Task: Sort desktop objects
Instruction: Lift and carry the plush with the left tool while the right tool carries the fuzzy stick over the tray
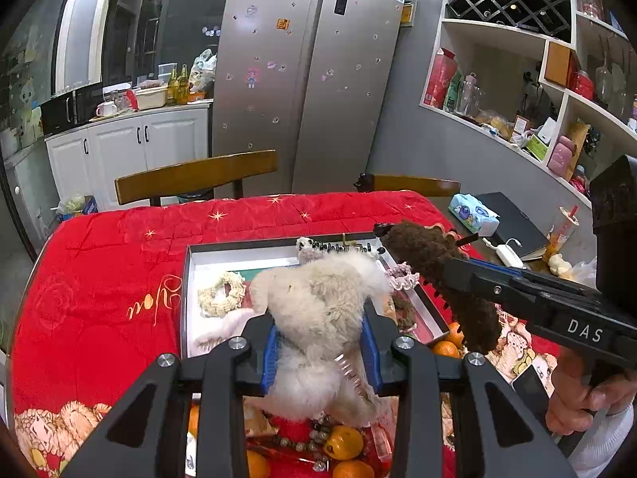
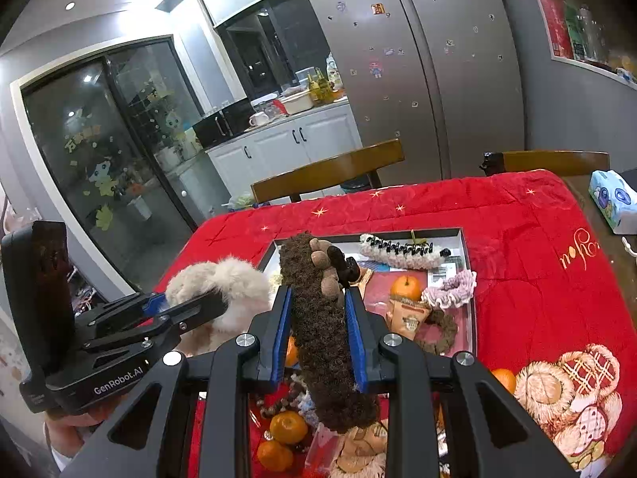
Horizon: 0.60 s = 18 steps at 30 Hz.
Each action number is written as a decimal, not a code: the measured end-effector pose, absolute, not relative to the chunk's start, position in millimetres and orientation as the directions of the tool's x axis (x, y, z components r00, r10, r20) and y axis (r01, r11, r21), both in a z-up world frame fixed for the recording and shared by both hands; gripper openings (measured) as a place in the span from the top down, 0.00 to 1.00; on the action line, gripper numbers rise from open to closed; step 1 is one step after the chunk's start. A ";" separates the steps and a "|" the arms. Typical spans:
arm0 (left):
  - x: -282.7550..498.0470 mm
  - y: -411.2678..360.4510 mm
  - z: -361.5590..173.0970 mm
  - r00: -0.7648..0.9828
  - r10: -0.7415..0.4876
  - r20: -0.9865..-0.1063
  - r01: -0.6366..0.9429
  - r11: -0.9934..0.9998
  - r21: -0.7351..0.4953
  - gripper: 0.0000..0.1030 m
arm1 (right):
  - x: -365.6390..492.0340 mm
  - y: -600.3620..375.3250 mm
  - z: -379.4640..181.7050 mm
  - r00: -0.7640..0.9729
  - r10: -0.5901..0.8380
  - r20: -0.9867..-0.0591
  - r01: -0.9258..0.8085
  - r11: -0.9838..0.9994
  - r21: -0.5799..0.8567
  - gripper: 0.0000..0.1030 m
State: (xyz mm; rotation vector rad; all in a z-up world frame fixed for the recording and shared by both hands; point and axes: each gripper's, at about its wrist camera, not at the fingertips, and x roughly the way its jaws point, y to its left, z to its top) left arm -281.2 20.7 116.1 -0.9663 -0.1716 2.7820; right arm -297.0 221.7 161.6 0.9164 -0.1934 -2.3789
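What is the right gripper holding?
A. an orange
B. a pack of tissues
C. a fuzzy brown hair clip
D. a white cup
C: the right gripper is closed on the fuzzy brown hair clip, squeezed between its blue pads, while the left gripper holds a fluffy white one.

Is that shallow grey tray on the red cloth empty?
No. The shallow grey tray holds a pink frilly scrunchie, an orange tangerine and a cream knitted scrunchie.
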 end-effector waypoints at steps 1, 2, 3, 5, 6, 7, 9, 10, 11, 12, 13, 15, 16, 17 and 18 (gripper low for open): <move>-284.0 20.9 116.4 -0.769 0.215 -0.602 -0.142 -0.976 -0.167 0.66 | -299.9 219.9 162.2 -0.599 -0.563 -0.570 0.465 -0.824 0.324 0.75; -287.5 21.1 116.5 -0.768 0.210 -0.604 -0.140 -0.977 -0.161 0.66 | -303.1 218.1 162.8 -0.600 -0.561 -0.571 0.465 -0.825 0.322 0.75; -291.3 21.2 116.5 -0.768 0.206 -0.606 -0.137 -0.978 -0.158 0.66 | -306.3 217.5 163.1 -0.598 -0.563 -0.570 0.468 -0.823 0.321 0.75; -299.8 20.8 116.5 -0.767 0.198 -0.610 -0.134 -0.980 -0.150 0.66 | -311.6 214.0 163.9 -0.602 -0.559 -0.570 0.470 -0.825 0.314 0.75; -304.0 20.3 116.4 -0.768 0.197 -0.610 -0.133 -0.980 -0.148 0.66 | -314.9 211.6 164.6 -0.602 -0.556 -0.573 0.470 -0.827 0.308 0.75; -308.6 19.5 116.3 -0.768 0.193 -0.611 -0.130 -0.981 -0.147 0.66 | -317.6 210.1 164.5 -0.602 -0.555 -0.574 0.471 -0.828 0.306 0.75; -315.8 18.4 114.7 -0.766 0.191 -0.614 -0.129 -0.981 -0.145 0.66 | -323.7 207.5 163.6 -0.599 -0.555 -0.578 0.472 -0.827 0.304 0.75; -319.5 18.2 114.0 -0.764 0.191 -0.616 -0.129 -0.981 -0.145 0.66 | -327.8 205.7 163.0 -0.597 -0.554 -0.581 0.473 -0.828 0.303 0.75; -324.2 17.0 113.2 -0.763 0.193 -0.617 -0.130 -0.981 -0.146 0.66 | -330.7 204.5 162.7 -0.597 -0.552 -0.582 0.472 -0.828 0.302 0.75; -328.2 16.4 112.9 -0.763 0.191 -0.618 -0.129 -0.981 -0.144 0.66 | -334.2 203.3 162.2 -0.598 -0.551 -0.583 0.472 -0.829 0.300 0.75; -333.1 15.1 112.2 -0.763 0.187 -0.618 -0.128 -0.982 -0.140 0.66 | -338.9 202.4 161.2 -0.599 -0.548 -0.583 0.469 -0.831 0.299 0.75; -343.9 11.5 110.6 -0.763 0.181 -0.621 -0.121 -0.983 -0.138 0.66 | -346.8 200.1 159.7 -0.600 -0.547 -0.584 0.465 -0.832 0.302 0.75; -351.7 8.6 109.4 -0.762 0.179 -0.622 -0.117 -0.983 -0.140 0.66 | -352.1 198.7 158.0 -0.599 -0.547 -0.584 0.465 -0.832 0.303 0.75; -358.1 6.6 108.3 -0.762 0.176 -0.624 -0.114 -0.984 -0.139 0.66 | -355.7 197.5 156.4 -0.598 -0.546 -0.586 0.464 -0.833 0.303 0.75; -366.6 4.3 106.9 -0.761 0.171 -0.626 -0.110 -0.985 -0.135 0.66 | -361.1 195.4 153.9 -0.600 -0.542 -0.589 0.462 -0.835 0.298 0.75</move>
